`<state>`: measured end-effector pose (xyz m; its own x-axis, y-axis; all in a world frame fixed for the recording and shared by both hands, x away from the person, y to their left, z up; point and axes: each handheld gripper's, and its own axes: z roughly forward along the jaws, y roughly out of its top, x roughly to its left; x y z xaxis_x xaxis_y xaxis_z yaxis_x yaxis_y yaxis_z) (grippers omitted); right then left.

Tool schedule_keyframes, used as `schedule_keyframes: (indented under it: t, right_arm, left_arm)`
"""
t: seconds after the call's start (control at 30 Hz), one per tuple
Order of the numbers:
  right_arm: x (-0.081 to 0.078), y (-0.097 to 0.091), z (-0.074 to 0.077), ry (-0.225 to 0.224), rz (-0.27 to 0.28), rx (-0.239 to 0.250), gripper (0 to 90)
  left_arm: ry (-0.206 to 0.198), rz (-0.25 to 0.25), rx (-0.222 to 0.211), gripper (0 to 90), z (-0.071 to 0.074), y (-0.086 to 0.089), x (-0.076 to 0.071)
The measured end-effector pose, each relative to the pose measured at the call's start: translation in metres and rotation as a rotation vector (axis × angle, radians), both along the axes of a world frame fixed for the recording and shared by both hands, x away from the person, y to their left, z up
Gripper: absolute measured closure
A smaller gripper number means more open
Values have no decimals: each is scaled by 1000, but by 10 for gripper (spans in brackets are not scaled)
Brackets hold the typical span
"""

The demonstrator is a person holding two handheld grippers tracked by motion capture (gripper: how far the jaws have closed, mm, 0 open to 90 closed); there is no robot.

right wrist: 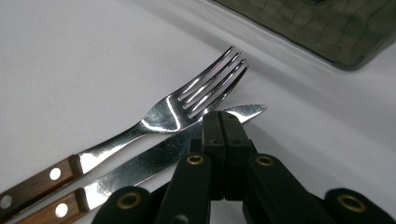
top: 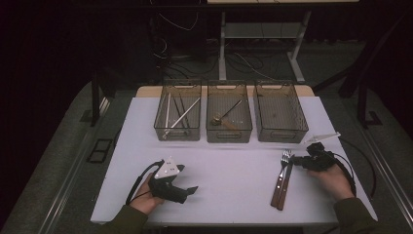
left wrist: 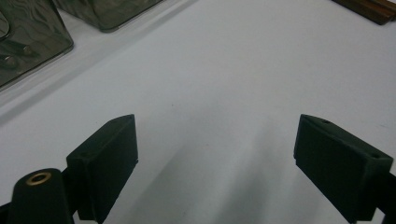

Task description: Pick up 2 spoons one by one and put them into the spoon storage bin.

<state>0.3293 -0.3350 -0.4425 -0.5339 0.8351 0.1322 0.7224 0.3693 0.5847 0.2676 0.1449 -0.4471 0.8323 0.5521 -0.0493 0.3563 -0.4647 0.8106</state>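
A fork (top: pixel 284 161) and a knife (top: pixel 286 183), both with wooden handles, lie side by side at the table's right front. My right gripper (top: pixel 297 161) is beside their metal ends, held by a hand. In the right gripper view its jaws (right wrist: pixel 222 128) are pressed together with nothing between them, just over the knife's blade (right wrist: pixel 144 170), with the fork (right wrist: pixel 187 105) beyond. My left gripper (top: pixel 187 183) rests at the left front, open. The left gripper view has its two pads (left wrist: pixel 107 156) wide apart over bare white tabletop (left wrist: pixel 215 84).
Three wire baskets stand in a row at the back: the left one (top: pixel 178 127) holds long thin utensils, the middle one (top: pixel 229 131) a small utensil, the right one (top: pixel 281 129) looks bare inside. Cables trail from both grippers. The table's front edge (top: pixel 219 220) is near my forearms.
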Motion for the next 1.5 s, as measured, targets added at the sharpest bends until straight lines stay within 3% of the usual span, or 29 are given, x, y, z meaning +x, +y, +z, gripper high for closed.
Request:
schedule_keyframes:
  t: [0.37,0.8,1.5]
  right_arm:
    - [7,10,-1,-5,17,17,900]
    - [16,34,-2,-13,54,21,900]
    - [19,67,-1,0,154,33,900]
  left_arm:
    - [0,-2,4,122,0,0,0]
    - [-1,-3,1,122,0,0,0]
    - [-1,-4,-3,122,0,0,0]
